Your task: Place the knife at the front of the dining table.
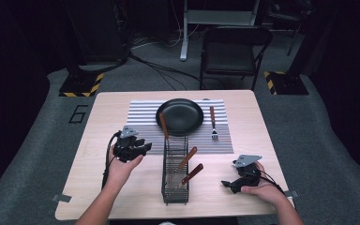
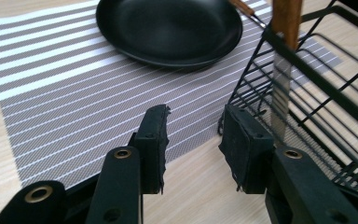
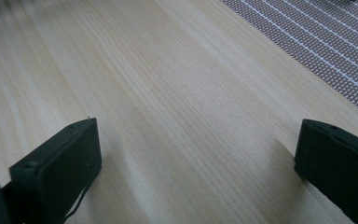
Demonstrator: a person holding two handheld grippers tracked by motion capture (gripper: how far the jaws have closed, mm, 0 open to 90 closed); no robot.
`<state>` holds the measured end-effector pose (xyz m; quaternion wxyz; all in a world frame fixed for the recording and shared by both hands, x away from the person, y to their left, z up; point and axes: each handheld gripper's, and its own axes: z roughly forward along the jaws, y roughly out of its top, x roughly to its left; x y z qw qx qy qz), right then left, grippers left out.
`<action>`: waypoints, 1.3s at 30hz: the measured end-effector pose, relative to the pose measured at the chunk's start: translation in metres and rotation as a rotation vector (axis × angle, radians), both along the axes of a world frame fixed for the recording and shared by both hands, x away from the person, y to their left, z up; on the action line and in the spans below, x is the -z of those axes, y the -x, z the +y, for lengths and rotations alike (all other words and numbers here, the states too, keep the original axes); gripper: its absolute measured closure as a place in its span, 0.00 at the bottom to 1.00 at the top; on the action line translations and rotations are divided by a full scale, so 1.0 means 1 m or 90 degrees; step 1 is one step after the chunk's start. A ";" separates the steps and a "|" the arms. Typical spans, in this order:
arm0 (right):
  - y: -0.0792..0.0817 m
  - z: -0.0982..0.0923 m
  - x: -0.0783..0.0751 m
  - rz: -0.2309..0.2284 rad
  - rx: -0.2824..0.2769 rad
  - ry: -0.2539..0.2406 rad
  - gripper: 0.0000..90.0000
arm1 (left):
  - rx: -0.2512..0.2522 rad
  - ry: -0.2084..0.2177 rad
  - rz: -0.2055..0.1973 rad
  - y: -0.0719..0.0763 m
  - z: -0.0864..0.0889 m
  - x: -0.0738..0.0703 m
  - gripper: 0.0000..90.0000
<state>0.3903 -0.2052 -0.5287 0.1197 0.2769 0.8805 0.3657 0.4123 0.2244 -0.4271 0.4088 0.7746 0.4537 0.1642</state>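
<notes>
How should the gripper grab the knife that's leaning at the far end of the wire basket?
Best bet: pinch the wooden handle of the knife, coming from above on the left gripper's side. The handle sticks up over the wire basket's rim, while the blade sits down inside the wires.

The left gripper (image 1: pixel 132 145), held in the left hand (image 1: pixel 121 165) at about eight o'clock on the surface (image 1: pixel 98 197), points toward two o'clock with its jaws partly apart and nothing between them, while the right gripper (image 1: pixel 236 180), in the right hand (image 1: pixel 260 187) at four o'clock, lies low with jaws spread wide
</notes>
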 end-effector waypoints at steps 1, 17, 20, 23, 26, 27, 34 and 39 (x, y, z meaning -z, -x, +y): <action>0.000 0.000 0.000 0.000 0.000 0.000 0.00 | 0.002 0.004 -0.005 0.000 -0.001 -0.002 0.67; 0.000 0.000 0.000 0.000 0.000 0.000 0.00 | 0.024 0.020 -0.021 -0.007 -0.014 -0.025 0.65; 0.000 0.000 0.000 0.000 0.000 0.000 0.00 | 0.030 0.027 -0.021 -0.009 -0.016 -0.029 0.65; 0.000 0.000 0.000 0.001 0.000 0.001 0.00 | 0.031 0.029 -0.022 -0.010 -0.019 -0.031 0.65; 0.000 0.000 0.000 0.000 0.000 0.001 0.00 | 0.036 0.029 -0.025 -0.011 -0.022 -0.033 0.65; 0.000 0.000 0.000 0.000 0.000 0.001 0.00 | 0.036 0.030 -0.024 -0.011 -0.023 -0.034 0.66; 0.000 0.000 0.000 0.001 0.000 0.000 0.00 | 0.045 0.040 -0.016 -0.015 -0.032 -0.032 0.65; 0.000 0.000 0.000 0.000 0.000 0.001 0.00 | 0.051 0.041 -0.014 -0.019 -0.038 -0.031 0.65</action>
